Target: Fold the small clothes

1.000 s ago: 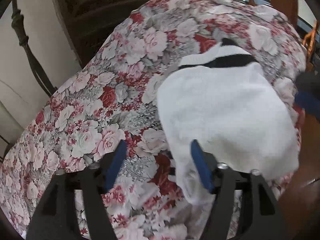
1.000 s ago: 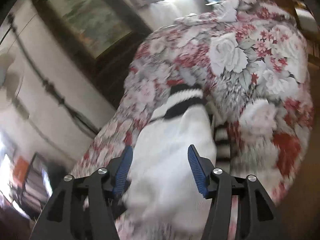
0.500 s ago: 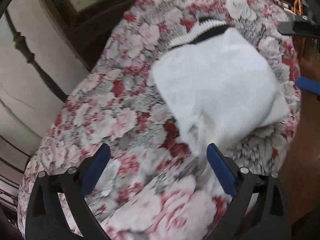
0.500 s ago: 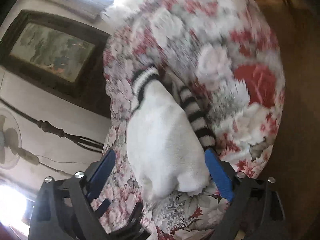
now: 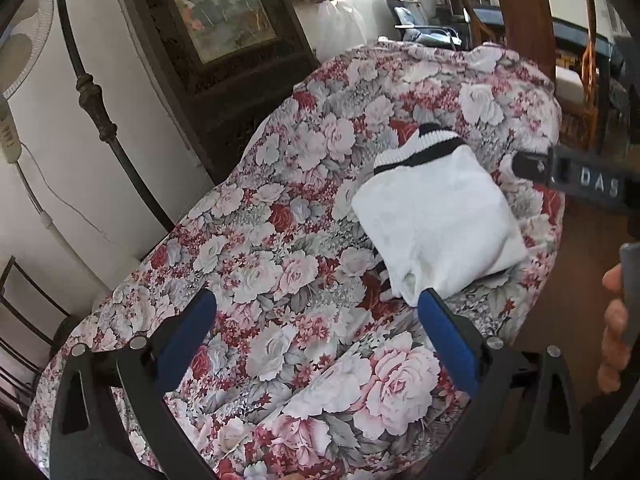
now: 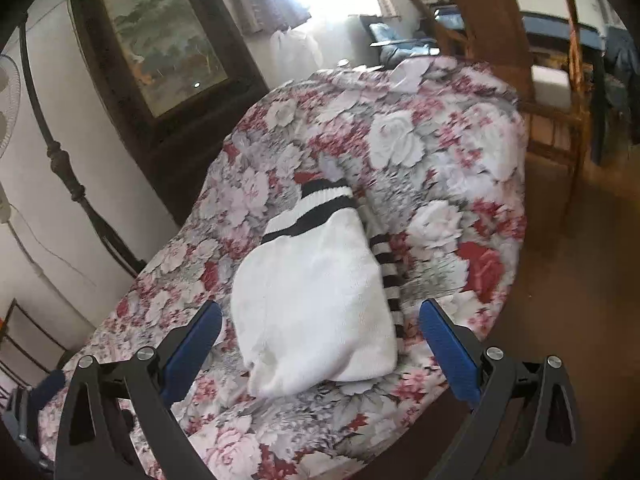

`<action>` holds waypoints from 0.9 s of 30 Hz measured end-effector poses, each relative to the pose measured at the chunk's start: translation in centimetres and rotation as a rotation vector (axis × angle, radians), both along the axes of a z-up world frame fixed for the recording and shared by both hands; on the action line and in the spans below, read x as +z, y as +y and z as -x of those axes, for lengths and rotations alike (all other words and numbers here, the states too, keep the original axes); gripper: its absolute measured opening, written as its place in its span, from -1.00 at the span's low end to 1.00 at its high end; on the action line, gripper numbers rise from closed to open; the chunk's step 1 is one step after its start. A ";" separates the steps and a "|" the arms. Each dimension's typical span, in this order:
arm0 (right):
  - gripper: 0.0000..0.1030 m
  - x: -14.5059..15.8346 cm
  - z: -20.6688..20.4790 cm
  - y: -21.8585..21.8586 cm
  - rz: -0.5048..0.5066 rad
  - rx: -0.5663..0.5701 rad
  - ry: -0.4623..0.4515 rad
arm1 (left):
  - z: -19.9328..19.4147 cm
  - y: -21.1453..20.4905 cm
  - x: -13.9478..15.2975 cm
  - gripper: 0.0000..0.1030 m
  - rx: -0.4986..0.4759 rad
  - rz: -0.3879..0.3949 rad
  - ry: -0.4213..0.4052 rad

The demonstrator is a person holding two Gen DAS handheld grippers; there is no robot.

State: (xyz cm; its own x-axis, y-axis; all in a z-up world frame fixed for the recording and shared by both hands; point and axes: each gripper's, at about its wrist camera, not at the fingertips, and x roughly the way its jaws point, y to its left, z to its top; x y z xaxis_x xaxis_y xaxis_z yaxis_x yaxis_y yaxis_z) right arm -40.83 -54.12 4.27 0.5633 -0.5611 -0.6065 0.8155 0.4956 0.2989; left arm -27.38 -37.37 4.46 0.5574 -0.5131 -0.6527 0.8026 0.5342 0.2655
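**Folded garment lying free, both grippers spread**

White folded knit garment with black-and-white striped trim is lying on the floral-covered bench. Left gripper and right gripper are hovering spread wide, holding nothing. Right gripper body is showing raised letters "DAS" in the left view.

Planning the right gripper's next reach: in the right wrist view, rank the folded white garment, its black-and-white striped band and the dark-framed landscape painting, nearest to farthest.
1. Folded white garment, between the open fingers.
2. Black-and-white striped band, at its far end.
3. Dark-framed landscape painting, upper left wall.
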 end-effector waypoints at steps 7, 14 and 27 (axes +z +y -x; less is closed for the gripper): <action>0.93 0.1 1.6 1.2 0.050 -0.064 0.102 | -0.1 -0.8 -0.9 0.91 0.024 0.026 0.102; 0.93 -0.4 2.4 2.2 0.138 -0.045 0.198 | 1.5 -3.2 -1.7 0.91 -0.015 0.046 0.149; 0.93 -1.6 2.3 0.8 -0.013 -0.018 0.130 | 0.8 -5.5 -3.5 0.91 0.002 -0.005 0.242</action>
